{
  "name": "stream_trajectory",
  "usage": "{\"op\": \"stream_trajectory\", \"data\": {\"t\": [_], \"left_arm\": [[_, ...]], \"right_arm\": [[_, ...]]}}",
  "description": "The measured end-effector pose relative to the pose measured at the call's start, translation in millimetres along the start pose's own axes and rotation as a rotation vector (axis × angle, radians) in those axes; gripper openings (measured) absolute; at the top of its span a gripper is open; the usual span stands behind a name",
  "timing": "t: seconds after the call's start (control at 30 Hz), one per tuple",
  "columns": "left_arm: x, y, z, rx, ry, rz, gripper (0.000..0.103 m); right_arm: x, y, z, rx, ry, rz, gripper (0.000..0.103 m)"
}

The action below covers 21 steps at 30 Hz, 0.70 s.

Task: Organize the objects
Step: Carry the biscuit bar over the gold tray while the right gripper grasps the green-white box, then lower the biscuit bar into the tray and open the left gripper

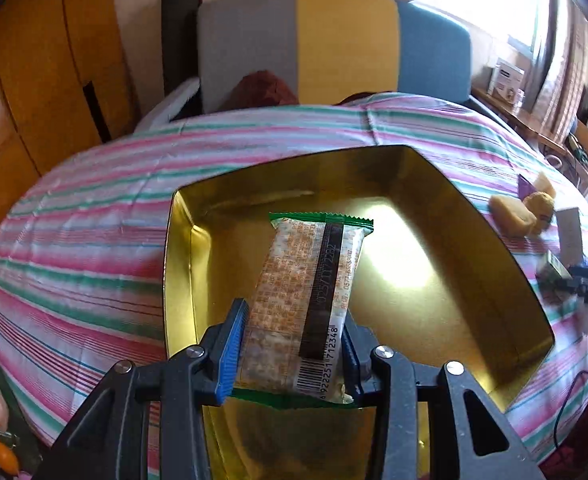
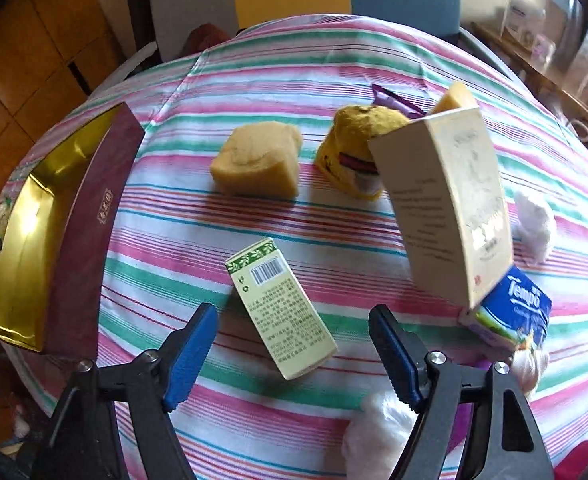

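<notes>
The tall cream box [image 2: 445, 200] blocks the right side of the yellow pouch [image 2: 353, 152] and most of the purple wrapper [image 2: 393, 100], and its print is too blurry to read. Can't see the snack packet's [image 1: 305, 300] near end sides either, the left tongs [image 1: 290, 356] cover them. Far right in the left wrist view, the little green box [image 1: 553, 268] is just a smear.

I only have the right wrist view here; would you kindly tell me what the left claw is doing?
Observer: The left claw is shut on a green-edged snack packet, above the gold-lined box.
Operator: Thank you. Is anything in that box already?
Observer: Its visible floor looks bare; the part under the packet is hidden.
Operator: Which way does the packet face?
Observer: Its seam and barcode face the camera.
</notes>
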State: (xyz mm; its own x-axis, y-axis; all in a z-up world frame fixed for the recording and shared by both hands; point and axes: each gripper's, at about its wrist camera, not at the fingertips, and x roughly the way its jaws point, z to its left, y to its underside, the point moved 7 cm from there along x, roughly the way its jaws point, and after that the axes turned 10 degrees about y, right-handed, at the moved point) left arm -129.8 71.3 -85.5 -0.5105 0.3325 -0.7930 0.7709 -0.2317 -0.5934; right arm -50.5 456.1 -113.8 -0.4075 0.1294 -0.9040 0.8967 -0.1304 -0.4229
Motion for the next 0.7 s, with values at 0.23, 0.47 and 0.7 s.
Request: {"op": "stream_trajectory", "data": {"t": [0.23, 0.47, 0.7], "left_arm": [[27, -20, 39, -0.112, 0.023, 0.058, 0.042], [51, -34, 59, -0.137, -0.060, 0.079, 0.042], [49, -47, 65, -0.168, -0.111, 0.052, 0.056]], "right_arm": [[21, -5, 23, -0.141, 0.039, 0.019, 0.052], [19, -9, 15, -0.145, 0.067, -0.008, 0.031], [18, -9, 15, -0.154, 0.071, -0.017, 0.030]]}}
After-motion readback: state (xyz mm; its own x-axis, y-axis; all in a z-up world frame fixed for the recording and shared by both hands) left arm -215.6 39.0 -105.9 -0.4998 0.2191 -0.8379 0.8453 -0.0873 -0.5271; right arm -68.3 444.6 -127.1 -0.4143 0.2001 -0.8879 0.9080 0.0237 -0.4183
